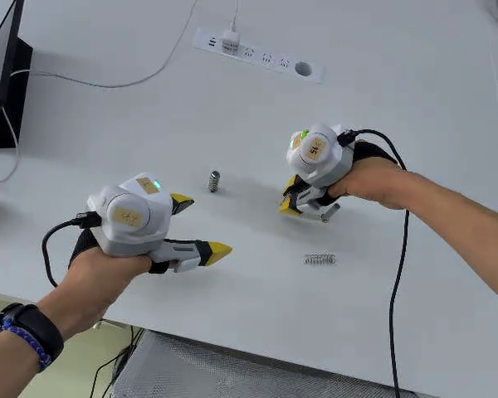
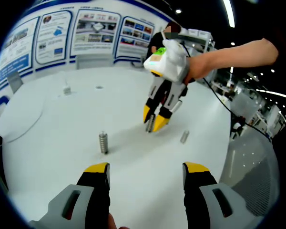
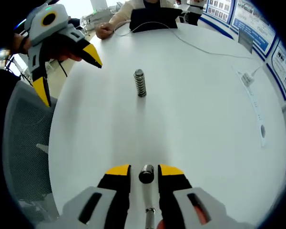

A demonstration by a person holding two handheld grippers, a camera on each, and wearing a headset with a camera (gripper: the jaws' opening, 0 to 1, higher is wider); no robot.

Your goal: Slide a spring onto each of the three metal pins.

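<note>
One metal pin (image 3: 146, 174), dull silver with a round flat head, is clenched between the yellow-tipped jaws of the right hand-held gripper (image 3: 143, 171). Its thin shaft runs back between the jaws. Straight ahead of that hand-held gripper, and apart from it, a second pin (image 3: 138, 73) stands upright on the smooth white counter (image 3: 195, 109). A grey coiled spring (image 3: 141, 88) is wrapped round this second pin. A loose spring (image 1: 319, 259) lies on its side on the counter near the right hand-held gripper, on the person's side of it. The left hand-held gripper (image 1: 201, 225) hangs released, its jaws spread wide and holding nothing. In its own view the upright pin is ahead and slightly left. Both hand-held grippers have smooth pale grey plastic bodies and black jaws with pointed yellow tips. Each carries a small tan sticker (image 1: 126, 217) with dark marks too small to read. Beyond them lies a long white power strip (image 1: 257, 56). Posters (image 2: 93, 31) on the far wall carry print too blurred to read.
</note>
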